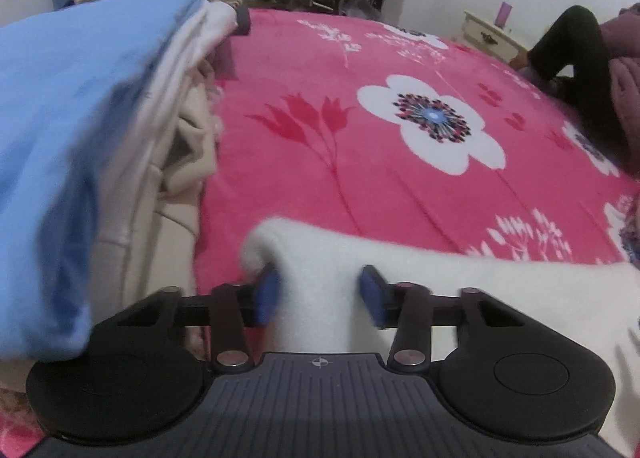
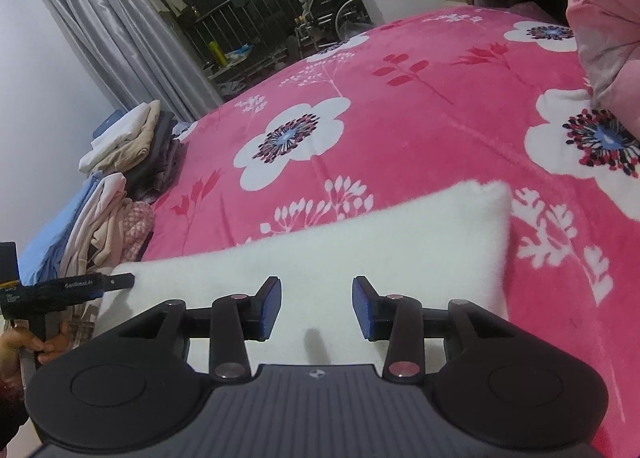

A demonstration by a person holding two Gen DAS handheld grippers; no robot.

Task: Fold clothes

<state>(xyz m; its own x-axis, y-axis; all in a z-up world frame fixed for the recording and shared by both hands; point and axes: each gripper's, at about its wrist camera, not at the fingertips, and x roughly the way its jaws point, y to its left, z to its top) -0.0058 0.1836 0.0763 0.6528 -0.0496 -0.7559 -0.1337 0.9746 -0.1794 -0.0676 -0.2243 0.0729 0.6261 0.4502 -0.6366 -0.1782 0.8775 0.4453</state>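
A white fluffy garment lies flat on the pink flowered blanket at the near edge of the bed. My left gripper sits at its left corner, where a raised fold of the cloth fills the gap between the blue pads and touches both. In the right wrist view the same garment spreads as a rectangle. My right gripper hovers over its near part, open, with only flat cloth under the pads. The left gripper shows at the garment's left end, held by a hand.
A stack of folded clothes topped by a blue piece stands close on the left; it appears again as the stack. A person in dark trousers and a pink top sits on the bed's far right. A nightstand stands beyond.
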